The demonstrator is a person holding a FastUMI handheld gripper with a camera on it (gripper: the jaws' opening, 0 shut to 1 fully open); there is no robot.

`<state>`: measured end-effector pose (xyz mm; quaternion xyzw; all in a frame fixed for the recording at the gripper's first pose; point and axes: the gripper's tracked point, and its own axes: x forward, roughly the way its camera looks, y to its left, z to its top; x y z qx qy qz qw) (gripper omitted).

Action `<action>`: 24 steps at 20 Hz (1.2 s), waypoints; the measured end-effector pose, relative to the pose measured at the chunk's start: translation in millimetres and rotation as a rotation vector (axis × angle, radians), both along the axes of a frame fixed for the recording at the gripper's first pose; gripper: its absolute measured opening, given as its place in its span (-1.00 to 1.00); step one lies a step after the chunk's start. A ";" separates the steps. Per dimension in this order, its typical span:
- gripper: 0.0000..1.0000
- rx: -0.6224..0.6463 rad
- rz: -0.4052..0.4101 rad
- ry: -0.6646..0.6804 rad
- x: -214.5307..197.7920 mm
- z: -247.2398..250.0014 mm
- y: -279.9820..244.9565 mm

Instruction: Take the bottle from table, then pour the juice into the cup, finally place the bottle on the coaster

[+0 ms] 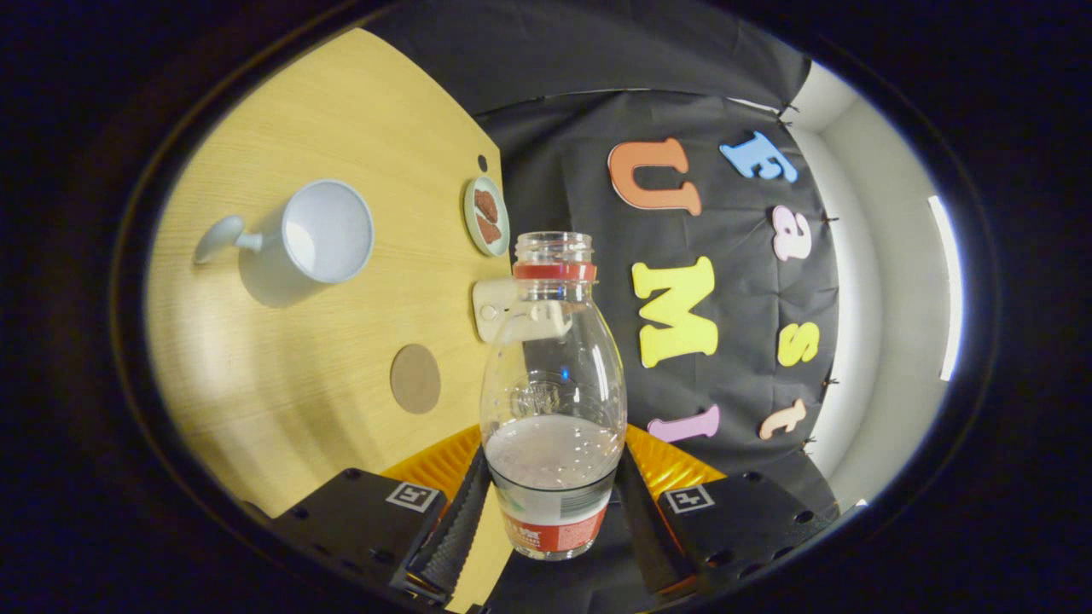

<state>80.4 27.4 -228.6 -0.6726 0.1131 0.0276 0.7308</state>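
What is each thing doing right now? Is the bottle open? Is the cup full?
Bottle: held between the fingers, cap off, some pale juice at the bottom.
Gripper: shut on the bottle.
Cup: on the table, looks empty.
Coaster: bare, on the table.
Small dish: holds reddish pieces.

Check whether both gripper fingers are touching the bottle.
Touching. In the gripper view both fingers press the lower sides of the bottle, no gap showing.
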 end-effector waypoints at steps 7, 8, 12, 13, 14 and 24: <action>0.62 -0.065 0.011 0.004 5.2 -3.6 6.7; 0.62 -0.074 0.013 0.002 5.4 -2.7 8.0; 0.62 -0.106 0.015 0.011 7.5 -4.5 9.7; 0.62 -0.113 0.014 0.014 7.8 -4.7 10.1; 0.62 -0.123 0.014 0.015 7.7 -4.6 10.5; 0.62 -0.191 0.035 -0.002 5.4 1.6 17.4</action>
